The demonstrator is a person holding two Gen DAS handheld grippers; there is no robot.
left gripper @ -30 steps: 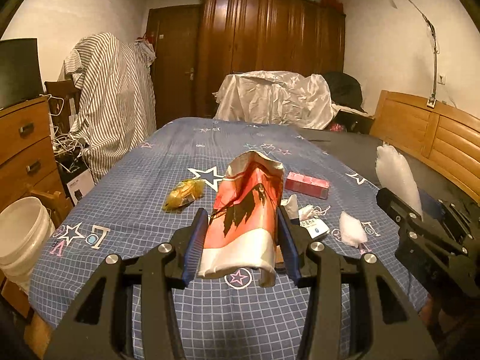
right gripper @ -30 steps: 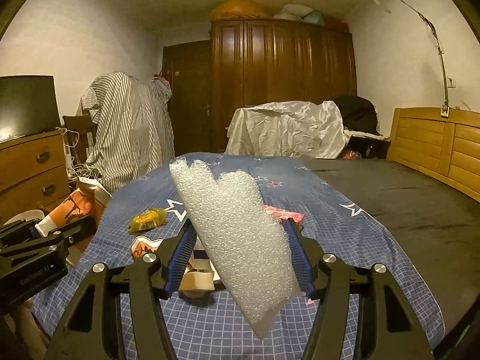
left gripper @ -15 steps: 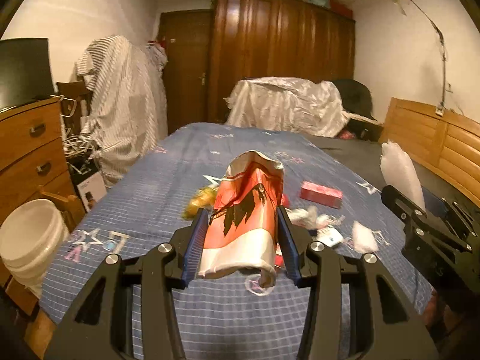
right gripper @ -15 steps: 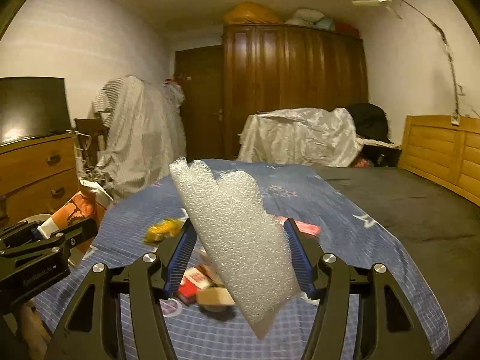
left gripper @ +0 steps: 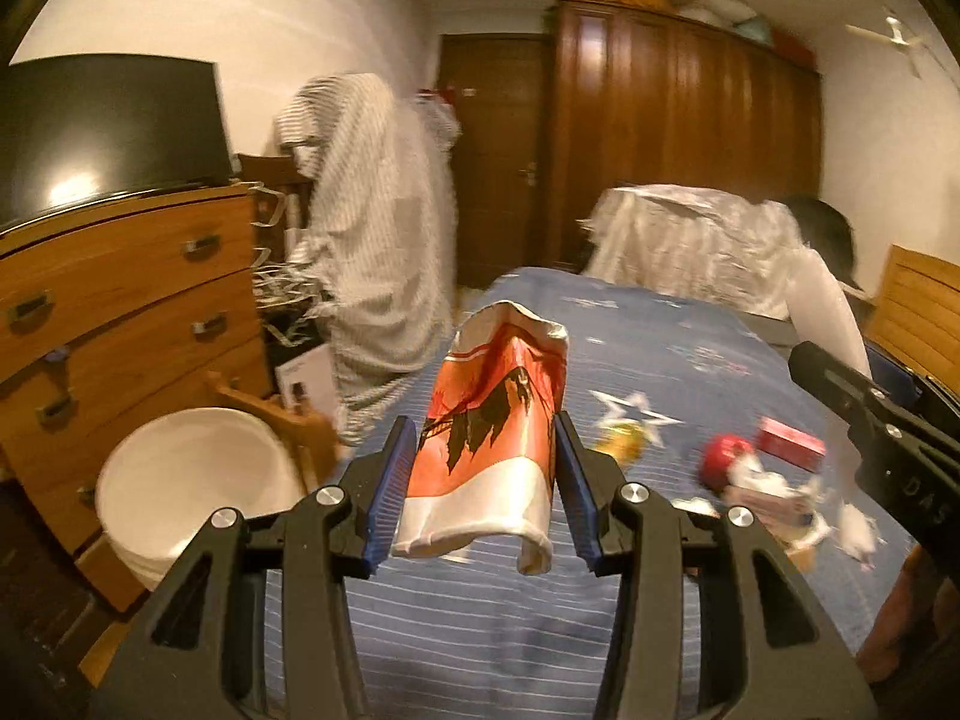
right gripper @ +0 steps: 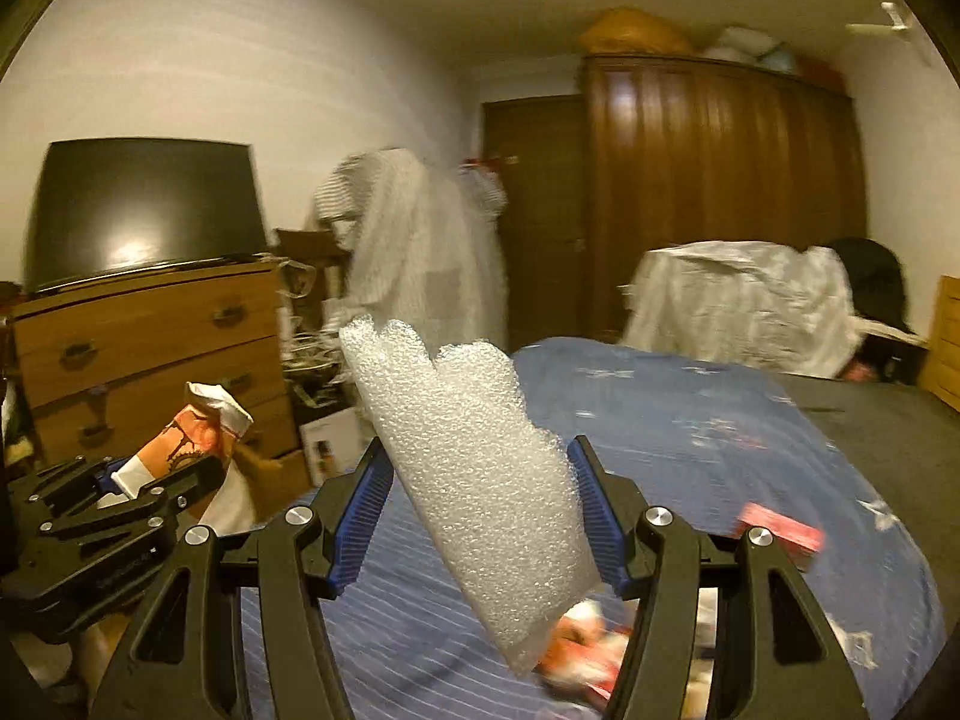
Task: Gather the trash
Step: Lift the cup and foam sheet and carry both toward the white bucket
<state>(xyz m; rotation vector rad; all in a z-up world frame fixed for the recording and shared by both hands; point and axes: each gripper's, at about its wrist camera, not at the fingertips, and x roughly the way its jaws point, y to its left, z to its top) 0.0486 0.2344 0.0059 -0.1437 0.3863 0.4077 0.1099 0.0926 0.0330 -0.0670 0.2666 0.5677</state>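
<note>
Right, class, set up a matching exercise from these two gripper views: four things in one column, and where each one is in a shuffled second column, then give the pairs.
Things:
1. orange and white bag
2. white foam sheet
3. white bucket
4. dark screen

Places:
A. on the floor beside the bed
B. between the left gripper's pads
C. on top of the wooden dresser
D. between the right gripper's pads

Pairs: 1-B, 2-D, 3-A, 4-C
</note>
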